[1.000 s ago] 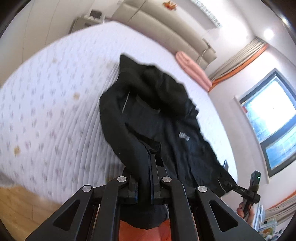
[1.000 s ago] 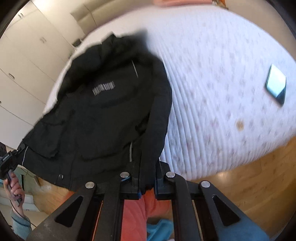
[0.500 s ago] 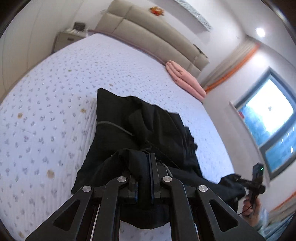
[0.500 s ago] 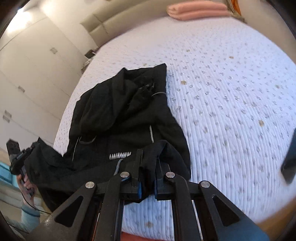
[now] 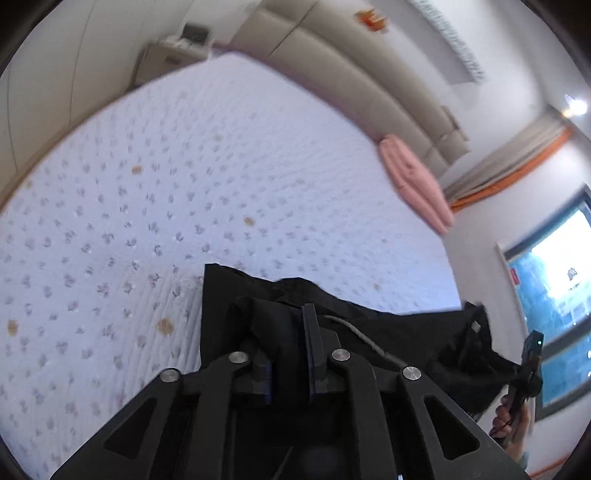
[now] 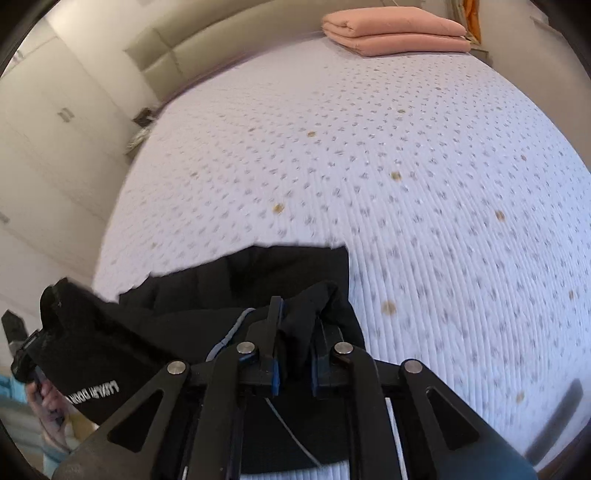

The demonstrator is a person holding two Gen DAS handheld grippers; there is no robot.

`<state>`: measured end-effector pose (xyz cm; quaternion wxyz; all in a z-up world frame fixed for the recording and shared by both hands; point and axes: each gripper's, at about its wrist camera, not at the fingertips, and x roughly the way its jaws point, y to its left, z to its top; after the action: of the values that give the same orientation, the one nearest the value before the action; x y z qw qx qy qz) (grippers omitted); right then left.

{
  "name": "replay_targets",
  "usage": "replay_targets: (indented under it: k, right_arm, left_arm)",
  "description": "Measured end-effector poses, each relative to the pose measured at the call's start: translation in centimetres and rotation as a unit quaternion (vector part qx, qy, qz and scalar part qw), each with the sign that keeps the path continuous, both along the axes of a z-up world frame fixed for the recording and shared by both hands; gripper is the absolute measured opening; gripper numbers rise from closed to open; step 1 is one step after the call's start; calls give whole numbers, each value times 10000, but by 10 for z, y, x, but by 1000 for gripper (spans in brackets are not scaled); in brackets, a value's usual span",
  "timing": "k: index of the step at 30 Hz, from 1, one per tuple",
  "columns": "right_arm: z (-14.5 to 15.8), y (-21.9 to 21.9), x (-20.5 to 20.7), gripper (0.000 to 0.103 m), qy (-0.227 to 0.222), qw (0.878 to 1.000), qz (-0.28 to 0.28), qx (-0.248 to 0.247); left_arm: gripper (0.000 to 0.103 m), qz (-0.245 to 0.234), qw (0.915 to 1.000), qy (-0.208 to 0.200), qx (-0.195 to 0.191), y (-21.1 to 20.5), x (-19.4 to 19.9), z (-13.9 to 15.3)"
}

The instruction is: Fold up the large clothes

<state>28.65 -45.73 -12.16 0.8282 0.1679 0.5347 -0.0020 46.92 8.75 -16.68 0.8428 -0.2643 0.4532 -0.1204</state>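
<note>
Black crumpled jacket (image 5: 280, 321) on quilted bedspread (image 5: 221, 177)

I was working in a home bedroom: a wide bed (image 6: 406, 184) with padded headboard (image 5: 351, 81), wardrobes (image 6: 44, 147) left, curtained window (image 5: 554, 280) right.

Ahead of your fingers the bed (image 6: 424, 177) is wide open, flat quilt w/ plenty of room to pass. Black jacket (image 6: 295, 273) bunches right at the fingertips, blocking the near edge. Folded pink blanket (image 6: 395, 35) sits far ahead by the headboard (image 5: 354, 85), well apart.
</note>
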Motion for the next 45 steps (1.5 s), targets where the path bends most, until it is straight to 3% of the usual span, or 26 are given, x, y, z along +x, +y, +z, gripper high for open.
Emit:
replay_targets:
  k: [4, 6, 9, 12, 16, 18, 19, 20, 22, 25, 27, 31, 35, 39, 45]
  right_arm:
    - [-65, 12, 39, 44, 559, 9982, -194, -88]
    - [-98, 19, 47, 45, 881, 9956, -237, -211]
    - [-131, 28, 48, 46, 1085, 9933, -203, -340]
    - [-127, 28, 51, 46, 1026, 9934, -155, -482]
    - [-102, 14, 47, 47, 787, 9957, -399, -284]
    - [-91, 8, 43, 52, 670, 9961, -525, -211]
    - [-82, 5, 40, 60, 591, 9959, -626, -261]
    - [-73, 3, 37, 64, 506, 9957, -714, -305]
    - [-64, 0, 33, 66, 385, 9962, -750, -230]
    - [-56, 4, 27, 66, 387, 9961, -720, -341]
    - [-56, 8, 22, 66, 434, 9962, -688, -308]
    - [-61, 18, 16, 66, 528, 9963, -593, -330]
    - [-57, 23, 22, 67, 404, 9977, -198, -513]
    - [-56, 17, 38, 78, 250, 9974, 275, -611]
    - [-96, 5, 75, 79, 425, 9926, 1068, -384]
  left_arm:
    - [20, -73, 9977, 673, 69, -7, 36, -62]
    - [20, -245, 9951, 951, 77, -10, 46, -91]
    - [21, -424, 9922, 1119, -362, -1, 52, -110]
    - [22, -739, 9892, 1131, -566, 12, 57, -96]
    - [24, -1374, 9854, 925, -389, 18, 57, -55]
    - [27, -1788, 9795, 893, -267, 17, 53, -37]
    - [34, -2042, 9746, 888, -238, 18, 48, -30]
    - [50, -2352, 9676, 870, -312, 21, 42, -23]
    - [70, -2560, 9631, 758, -329, 31, 27, -8]
    - [75, -2512, 9651, 670, -312, 53, 16, 1]
    - [77, -2220, 9725, 685, -163, 63, 16, -6]
    - [76, -1824, 9792, 846, 274, 53, 40, -42]
    - [76, -2038, 9757, 705, 392, 32, 58, -60]
    - [76, -2435, 9664, 818, 15, 24, 71, -74]
    - [77, -2503, 9631, 972, 172, 17, 86, -90]
